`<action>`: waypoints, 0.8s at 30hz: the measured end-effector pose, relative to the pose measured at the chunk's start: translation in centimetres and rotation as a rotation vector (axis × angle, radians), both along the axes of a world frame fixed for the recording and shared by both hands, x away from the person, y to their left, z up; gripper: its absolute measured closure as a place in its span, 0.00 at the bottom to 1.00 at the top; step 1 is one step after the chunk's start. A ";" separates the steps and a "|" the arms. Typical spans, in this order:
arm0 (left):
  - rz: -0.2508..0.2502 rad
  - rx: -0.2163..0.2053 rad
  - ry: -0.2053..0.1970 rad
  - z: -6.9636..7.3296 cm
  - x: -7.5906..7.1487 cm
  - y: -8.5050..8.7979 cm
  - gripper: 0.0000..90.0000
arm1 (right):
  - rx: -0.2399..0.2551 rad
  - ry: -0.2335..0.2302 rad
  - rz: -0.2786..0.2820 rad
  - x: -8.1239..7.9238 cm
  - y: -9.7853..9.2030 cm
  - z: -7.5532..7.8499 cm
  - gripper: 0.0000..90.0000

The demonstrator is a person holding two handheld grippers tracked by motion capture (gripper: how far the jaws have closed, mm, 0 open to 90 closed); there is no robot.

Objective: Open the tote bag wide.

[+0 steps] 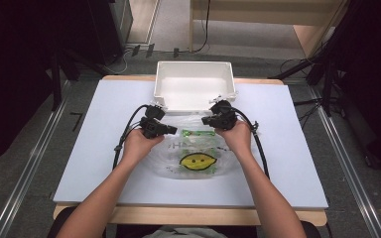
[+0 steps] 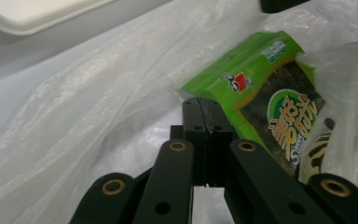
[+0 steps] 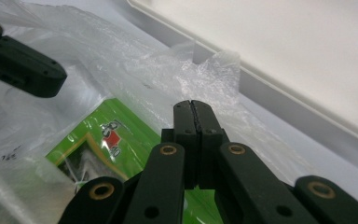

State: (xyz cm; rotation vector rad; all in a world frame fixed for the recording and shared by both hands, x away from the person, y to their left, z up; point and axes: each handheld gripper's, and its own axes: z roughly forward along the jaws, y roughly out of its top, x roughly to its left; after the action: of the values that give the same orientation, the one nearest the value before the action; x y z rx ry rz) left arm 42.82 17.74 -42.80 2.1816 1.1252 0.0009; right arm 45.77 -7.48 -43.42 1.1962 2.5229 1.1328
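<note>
Holding a claw in each hand, you have the left claw (image 1: 174, 131) and the right claw (image 1: 204, 120) at the upper edge of the clear plastic bag (image 1: 193, 158) on the table (image 1: 287, 163). Both claws have their jaws pressed together; whether bag film is pinched between them cannot be told. A green seaweed snack packet (image 2: 261, 93) lies inside the bag, just before the white plastic bin (image 1: 194, 84).

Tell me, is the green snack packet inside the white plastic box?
No, the green snack packet lies inside the clear plastic bag with the yellow smiley face, on the table in front of the white plastic box.
</note>
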 end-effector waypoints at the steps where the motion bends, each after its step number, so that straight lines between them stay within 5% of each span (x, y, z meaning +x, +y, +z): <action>1: -0.006 -0.006 0.000 -0.1 -0.2 -0.1 1.00 | 0.001 0.016 0.003 0.4 0.4 -0.6 1.00; 16: -0.035 -0.010 0.026 -1.1 -2.0 -0.2 1.00 | -0.065 0.048 -0.004 1.3 1.2 -2.8 1.00; 24: -0.057 -0.055 0.048 -1.4 -3.5 -0.2 1.00 | -0.074 0.046 -0.004 1.3 1.5 -3.1 1.00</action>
State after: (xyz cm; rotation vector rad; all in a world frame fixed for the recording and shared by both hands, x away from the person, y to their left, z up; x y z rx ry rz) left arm 39.33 17.55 -44.16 2.1745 1.0765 -0.1061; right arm 47.10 -6.01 -46.48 1.2224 2.5705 1.0123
